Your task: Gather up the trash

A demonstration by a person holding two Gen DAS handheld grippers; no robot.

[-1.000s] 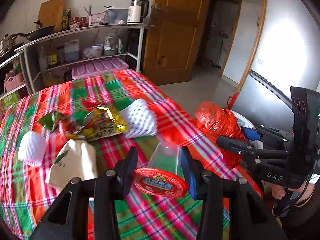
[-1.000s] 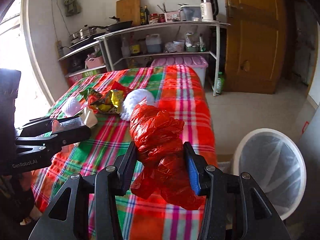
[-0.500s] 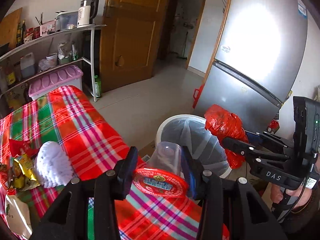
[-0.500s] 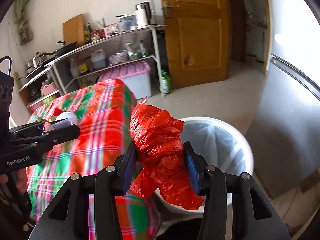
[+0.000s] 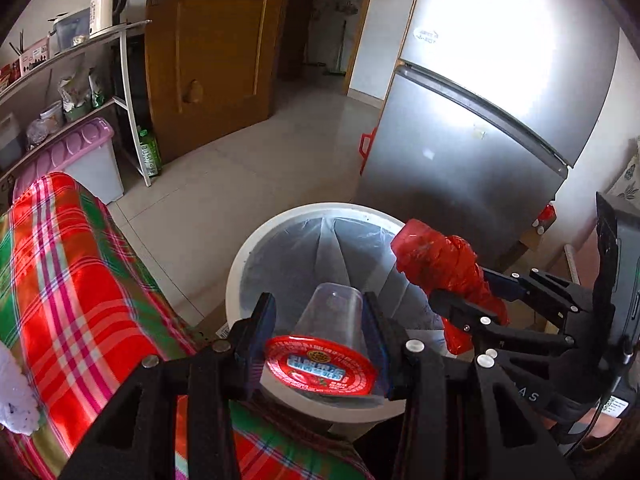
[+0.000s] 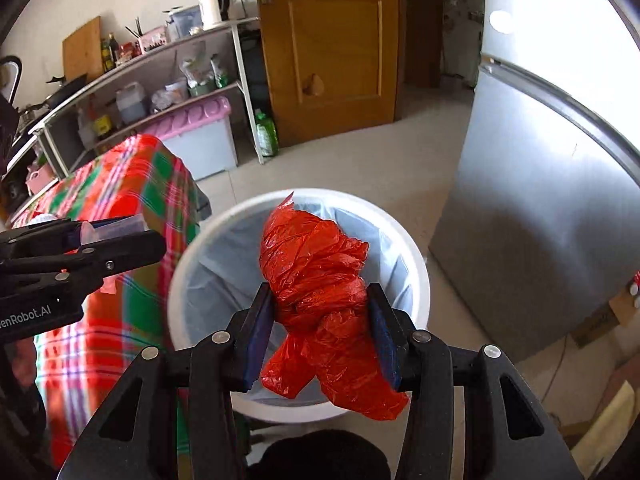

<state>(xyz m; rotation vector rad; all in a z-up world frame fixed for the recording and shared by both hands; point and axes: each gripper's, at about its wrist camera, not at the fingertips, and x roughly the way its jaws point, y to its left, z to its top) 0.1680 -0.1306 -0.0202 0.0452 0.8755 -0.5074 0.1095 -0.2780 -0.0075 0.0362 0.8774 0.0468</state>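
Observation:
My left gripper [image 5: 320, 334] is shut on a clear plastic cup [image 5: 334, 316] with a red foil lid [image 5: 320, 370], held over the near rim of a white trash bin [image 5: 240, 264] lined with a clear bag. My right gripper [image 6: 322, 330] is shut on a crumpled red plastic bag [image 6: 316, 276], which hangs above the bin [image 6: 416, 256]. In the left wrist view the red bag [image 5: 444, 264] and right gripper [image 5: 476, 300] hover at the bin's right rim. In the right wrist view the left gripper [image 6: 120, 236] with the cup [image 6: 116, 226] sits at the left.
A table with a red and green plaid cloth [image 5: 72, 280] stands left of the bin; a white foam net [image 5: 14, 392] lies on it. A silver fridge [image 5: 480, 128] rises behind the bin. A shelf rack [image 6: 168, 80], pink-lidded box [image 6: 200, 136] and wooden door [image 6: 332, 40] lie beyond open floor.
Both grippers have swung away from the table to above the trash bin, each still holding its item. The bin now sits directly under the cup and the red bag.

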